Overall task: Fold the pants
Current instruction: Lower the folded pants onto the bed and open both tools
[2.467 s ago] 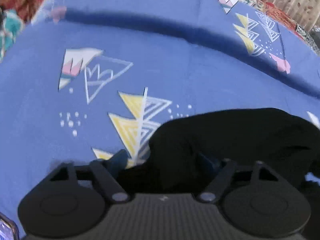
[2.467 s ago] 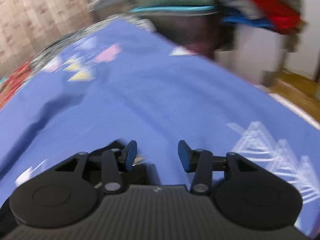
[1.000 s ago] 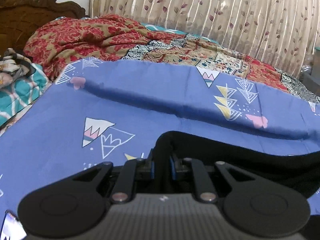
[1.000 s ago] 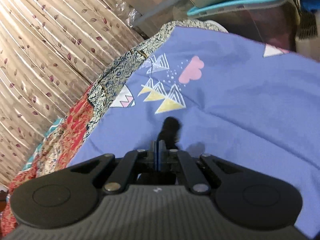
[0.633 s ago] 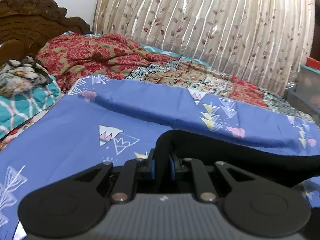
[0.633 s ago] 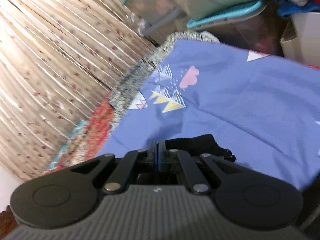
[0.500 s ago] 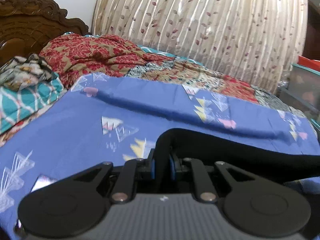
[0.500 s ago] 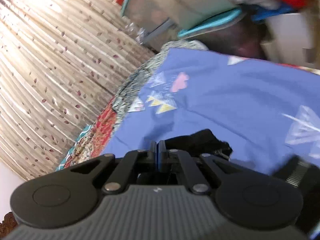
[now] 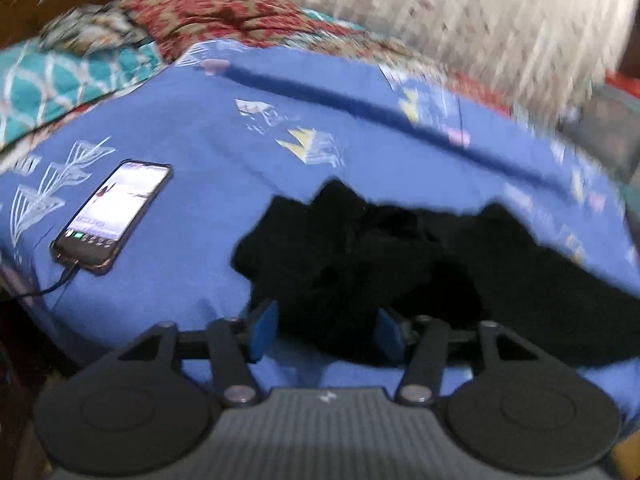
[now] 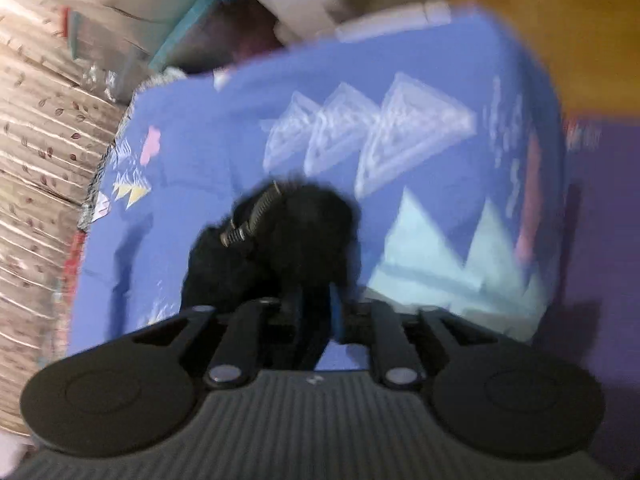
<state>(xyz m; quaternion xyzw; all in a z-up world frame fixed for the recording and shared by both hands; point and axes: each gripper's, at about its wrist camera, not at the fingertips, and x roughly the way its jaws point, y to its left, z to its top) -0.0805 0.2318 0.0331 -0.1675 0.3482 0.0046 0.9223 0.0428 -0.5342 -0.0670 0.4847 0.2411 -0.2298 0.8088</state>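
Pants [image 9: 360, 256] are lying bunched on the blue bedsheet [image 9: 180, 240], long axis running rightward, directly ahead of both grippers: left gripper [image 9: 326, 330] opening wide around cloth, right gripper [image 10: 316, 306] opening narrowly, cloth between.

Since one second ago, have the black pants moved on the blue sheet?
Yes. The black pants have dropped from hanging above the blue sheet into a heap lying on it.

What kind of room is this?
Most likely a bedroom. A blue bedsheet with triangle prints covers a bed, a rumpled red floral blanket lies at its far end, and a pleated beige leaf-print curtain hangs behind it. Crumpled black pants lie on the sheet.
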